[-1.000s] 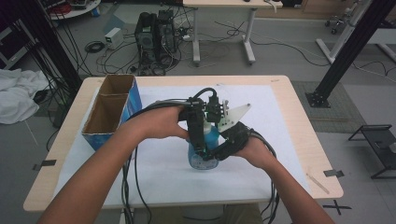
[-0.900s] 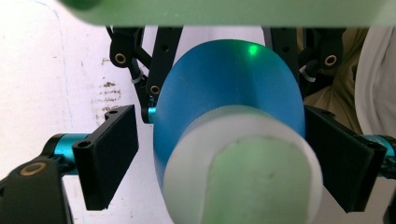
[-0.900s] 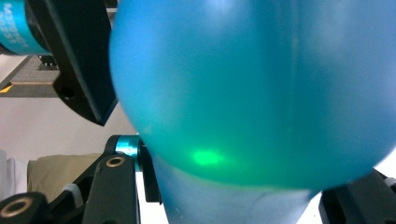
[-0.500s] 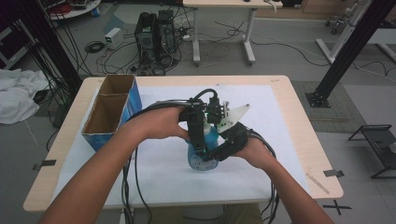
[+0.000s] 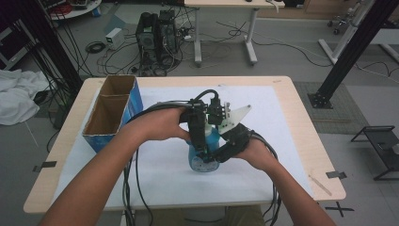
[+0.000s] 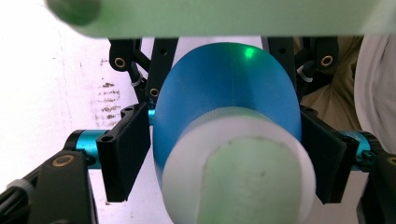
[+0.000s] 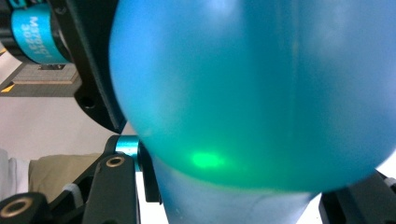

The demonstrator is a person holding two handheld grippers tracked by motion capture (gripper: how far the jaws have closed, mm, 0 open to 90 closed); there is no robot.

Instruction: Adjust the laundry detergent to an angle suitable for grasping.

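A blue bottle [image 5: 203, 162] with a white cap [image 6: 238, 177] stands upright on the white sheet at the table's middle. My left gripper [image 5: 202, 141] points straight down over its top. Its jaws have just been closing, and its pads [image 6: 126, 154] flank the cap with a thin gap on the left side, so it is open. From the right, my right gripper [image 5: 214, 157] is shut on the bottle's round body [image 7: 257, 93]. In the left gripper view the right gripper's linkages show beyond the bottle [image 6: 224, 79].
An open cardboard box with blue sides [image 5: 110, 117] stands at the table's left, divided in two compartments. A white sheet [image 5: 164, 188] covers most of the wooden tabletop. Black cables trail from both grippers toward the front edge.
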